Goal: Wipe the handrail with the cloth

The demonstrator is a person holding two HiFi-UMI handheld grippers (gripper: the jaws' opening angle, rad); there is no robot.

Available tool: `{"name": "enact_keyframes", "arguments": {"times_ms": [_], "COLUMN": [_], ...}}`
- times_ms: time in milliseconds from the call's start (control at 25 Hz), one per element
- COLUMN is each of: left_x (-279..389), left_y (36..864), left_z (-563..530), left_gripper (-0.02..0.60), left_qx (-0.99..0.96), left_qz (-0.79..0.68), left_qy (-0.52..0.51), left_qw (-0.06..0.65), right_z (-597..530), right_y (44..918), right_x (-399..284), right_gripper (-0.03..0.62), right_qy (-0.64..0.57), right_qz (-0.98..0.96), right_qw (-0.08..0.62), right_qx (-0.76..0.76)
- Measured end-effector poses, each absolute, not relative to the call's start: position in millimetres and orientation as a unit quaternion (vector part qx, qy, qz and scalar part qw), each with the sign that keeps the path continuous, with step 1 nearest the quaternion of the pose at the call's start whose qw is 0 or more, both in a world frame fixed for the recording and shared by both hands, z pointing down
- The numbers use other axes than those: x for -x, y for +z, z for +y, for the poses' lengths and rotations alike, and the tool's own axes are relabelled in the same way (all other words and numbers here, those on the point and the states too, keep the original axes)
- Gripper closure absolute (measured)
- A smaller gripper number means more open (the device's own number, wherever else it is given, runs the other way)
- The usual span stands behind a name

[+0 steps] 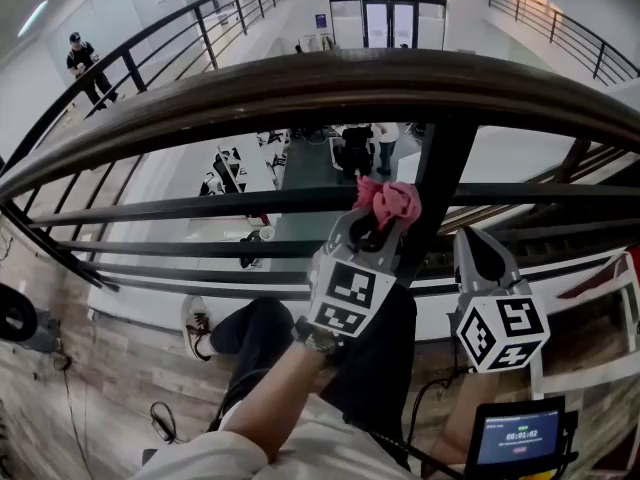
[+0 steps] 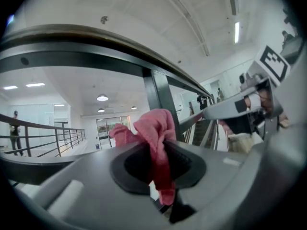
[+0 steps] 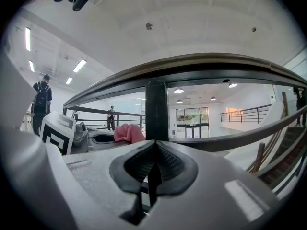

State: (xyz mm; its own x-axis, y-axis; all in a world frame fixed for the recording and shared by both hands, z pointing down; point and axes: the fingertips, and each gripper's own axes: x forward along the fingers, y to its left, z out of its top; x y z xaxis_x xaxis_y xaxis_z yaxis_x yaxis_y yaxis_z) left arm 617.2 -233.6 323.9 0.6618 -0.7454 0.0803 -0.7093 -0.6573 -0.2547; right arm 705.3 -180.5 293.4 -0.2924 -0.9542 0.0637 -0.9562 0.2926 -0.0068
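The left claw (image 1: 372, 226), raised on an outstretched forearm (image 1: 280, 393), pinches the pink cloth (image 1: 390, 200). The cloth bunches above the claw's tips, below the dark handrail (image 1: 330, 76) and beside an upright post (image 1: 440, 183). The right claw (image 1: 482, 253), to its right and lower, is pressed together on nothing and points up toward the rail.

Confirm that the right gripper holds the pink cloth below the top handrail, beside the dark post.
Wrong gripper: the left gripper holds the pink cloth, as the left gripper view shows, below the top handrail beside the dark post. The right gripper is shut, empty.
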Motion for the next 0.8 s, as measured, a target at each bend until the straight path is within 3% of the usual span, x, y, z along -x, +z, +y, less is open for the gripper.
{"name": "enact_keyframes", "arguments": {"times_ms": [800], "left_x": [-537], "left_y": [328], "left_z": [-236], "left_gripper": [0.511], "left_qx": [0.878], "left_qz": [0.459], "left_qy": [-0.087], "left_qw": [0.105], "right_z": [-182], "right_y": [295], "right_x": [-675], "right_gripper": [0.591], "right_qy": [-0.009], "right_qz": [-0.813], "right_qw": [0.055], "right_qx": [-0.580]}}
